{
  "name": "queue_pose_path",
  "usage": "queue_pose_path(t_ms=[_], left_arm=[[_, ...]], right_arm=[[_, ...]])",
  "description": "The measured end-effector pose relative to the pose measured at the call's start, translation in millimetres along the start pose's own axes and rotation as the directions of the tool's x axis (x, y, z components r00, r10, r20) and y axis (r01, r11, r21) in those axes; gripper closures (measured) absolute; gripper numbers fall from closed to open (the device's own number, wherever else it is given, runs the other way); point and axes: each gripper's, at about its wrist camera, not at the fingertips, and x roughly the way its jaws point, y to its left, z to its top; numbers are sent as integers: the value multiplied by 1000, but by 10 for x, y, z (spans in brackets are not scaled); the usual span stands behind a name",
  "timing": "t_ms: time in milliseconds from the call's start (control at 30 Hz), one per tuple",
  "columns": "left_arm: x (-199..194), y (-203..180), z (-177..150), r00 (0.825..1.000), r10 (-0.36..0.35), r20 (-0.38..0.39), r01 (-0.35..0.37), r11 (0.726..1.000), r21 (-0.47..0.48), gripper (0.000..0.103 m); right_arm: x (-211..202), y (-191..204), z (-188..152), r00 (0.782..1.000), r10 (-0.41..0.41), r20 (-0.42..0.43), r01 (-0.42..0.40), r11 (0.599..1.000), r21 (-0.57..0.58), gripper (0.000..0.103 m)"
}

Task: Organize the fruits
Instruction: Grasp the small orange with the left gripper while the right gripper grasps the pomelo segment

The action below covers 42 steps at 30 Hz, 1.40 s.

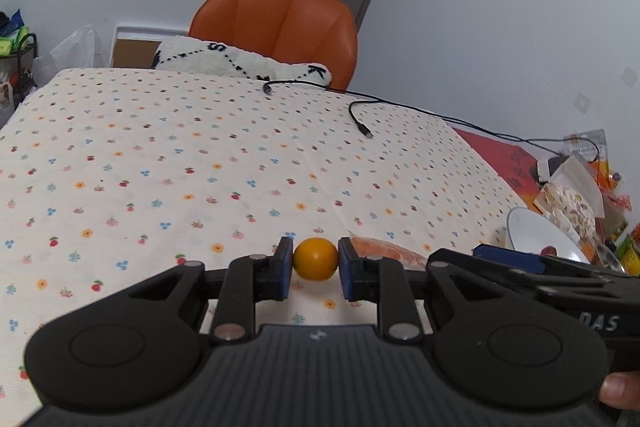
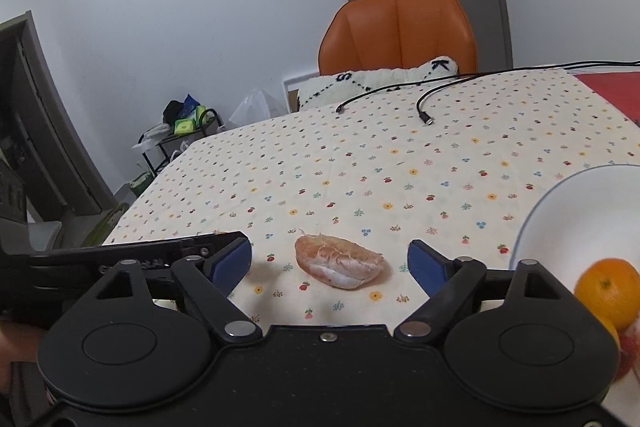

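Clamped in the left gripper point(image 1: 315, 263), a small orange fruit point(image 1: 315, 258) hangs above the tablecloth point(image 1: 160, 167). Right gripper point(image 2: 330, 259) gapes around the peeled segment point(image 2: 340, 261) (untouched, still lying on cloth). One orange point(image 2: 608, 293) already sits in the bowl point(image 2: 560, 211), right; two remain.

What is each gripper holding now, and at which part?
The left gripper holds the small orange fruit by its two sides. The right gripper is open and holds nothing; the peeled fruit piece lies between its fingers.

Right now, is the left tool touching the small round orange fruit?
Touching. Left wrist view: the left tool has both blue pads pressed against the small round orange fruit.
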Motion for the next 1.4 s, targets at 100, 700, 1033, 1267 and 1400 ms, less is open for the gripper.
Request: queue_pose_path(t_ms=[100, 700, 1033, 1267, 1400], left_arm=[[-18, 38, 9, 1000, 12, 5, -12, 1000, -10, 81], [-27, 84, 30, 1000, 21, 14, -21, 999, -29, 81], [0, 90, 22, 1000, 26, 6, -26, 999, -28, 81], [12, 94, 19, 1000, 31, 4, -31, 999, -33, 81], [16, 99, 17, 1000, 31, 4, -31, 999, -31, 81]], right_arm=[[73, 20, 19, 1000, -2, -10, 2, 1000, -15, 22], [403, 73, 66, 997, -25, -71, 21, 998, -59, 33], [328, 109, -18, 996, -19, -89, 14, 998, -65, 52], [245, 157, -36, 996, 2, -87, -7, 998, -66, 53], [276, 106, -1, 996, -19, -84, 14, 998, -60, 52]])
